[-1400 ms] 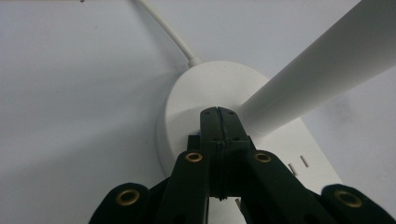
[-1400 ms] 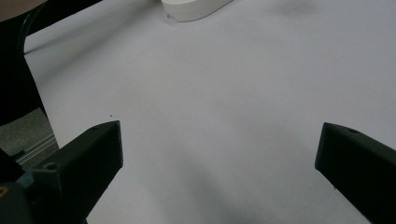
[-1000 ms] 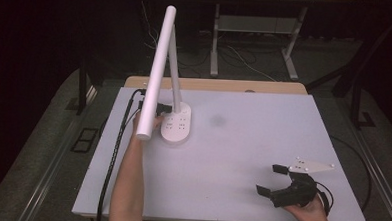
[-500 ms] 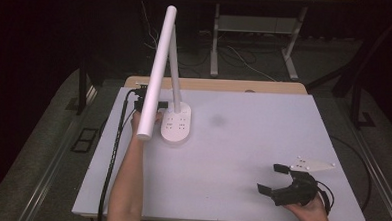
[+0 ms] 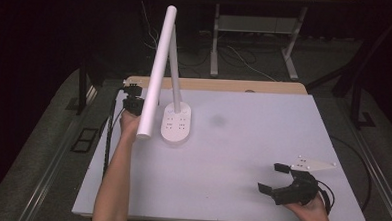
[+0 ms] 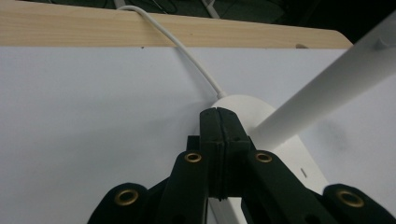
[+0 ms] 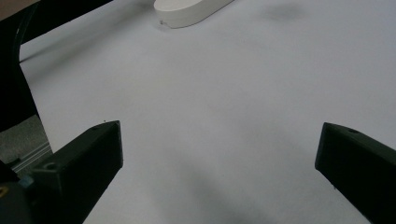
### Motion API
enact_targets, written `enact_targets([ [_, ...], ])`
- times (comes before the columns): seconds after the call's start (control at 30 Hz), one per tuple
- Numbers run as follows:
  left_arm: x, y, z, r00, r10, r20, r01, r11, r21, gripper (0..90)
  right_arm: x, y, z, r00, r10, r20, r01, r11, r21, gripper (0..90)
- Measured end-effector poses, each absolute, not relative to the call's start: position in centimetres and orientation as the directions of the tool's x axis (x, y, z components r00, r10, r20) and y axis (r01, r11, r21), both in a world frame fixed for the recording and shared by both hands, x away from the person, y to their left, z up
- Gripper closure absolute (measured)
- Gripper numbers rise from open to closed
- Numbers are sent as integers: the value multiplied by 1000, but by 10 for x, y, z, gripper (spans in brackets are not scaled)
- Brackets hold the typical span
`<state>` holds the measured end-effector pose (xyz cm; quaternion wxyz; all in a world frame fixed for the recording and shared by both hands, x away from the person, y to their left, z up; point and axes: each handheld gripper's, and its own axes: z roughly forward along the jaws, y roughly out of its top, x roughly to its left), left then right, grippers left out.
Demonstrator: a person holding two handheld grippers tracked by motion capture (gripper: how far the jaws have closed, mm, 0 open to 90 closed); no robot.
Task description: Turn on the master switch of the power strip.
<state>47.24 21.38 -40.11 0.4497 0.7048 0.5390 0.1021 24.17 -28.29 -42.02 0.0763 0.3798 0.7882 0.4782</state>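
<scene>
The left gripper (image 5: 132, 98) stood near the far left part of the white table (image 5: 242, 157), its two black jaws pressed flat together with nothing between them, as the left gripper view showed plainly. Just past its closed fingertips (image 6: 219, 122) lay the oval white base (image 6: 261, 126) of a desk lamp, and the lamp's long white tubular head (image 6: 327, 93) crossed the space to one side of the jaws, slanting away above the tabletop. From beyond the fingertips a white power cord (image 6: 182, 46) ran off the base and over the wooden strip (image 6: 93, 28) at the table's far edge. In the high view the lamp head (image 5: 155, 73) passed in front of the left gripper, so whether the two touched could not be told; the base (image 5: 176, 122) sat just beside the gripper.

The right gripper (image 5: 276, 178) rested well apart from the lamp, at the near right corner of the table, held in the person's hand (image 5: 309, 213). Its jaws stood wide apart and empty, with bare tabletop between them, and the lamp base (image 7: 189, 11) lay far ahead of its fingertips.
</scene>
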Motion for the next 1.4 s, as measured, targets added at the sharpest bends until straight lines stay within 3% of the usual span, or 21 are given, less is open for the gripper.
enact_targets([
  [0.4, 449, 230, -391, 421, 842, -336, 639, -13, 769, 892, 242, -282, -420, -701, 671, 241, 525, 257, 811, 3],
  [0.53, 438, 233, -387, 429, 836, -344, 626, -1, 780, 852, 242, -282, -420, -703, 670, 240, 523, 258, 812, 3],
  [1.1, 388, 248, -375, 496, 757, -424, 604, 50, 795, 250, 241, -279, -419, -711, 660, 241, 519, 261, 814, 3],
  [1.4, 364, 240, -376, 542, 720, -433, 592, 39, 805, 0, 240, -280, -418, -712, 659, 243, 517, 257, 817, 3],
])
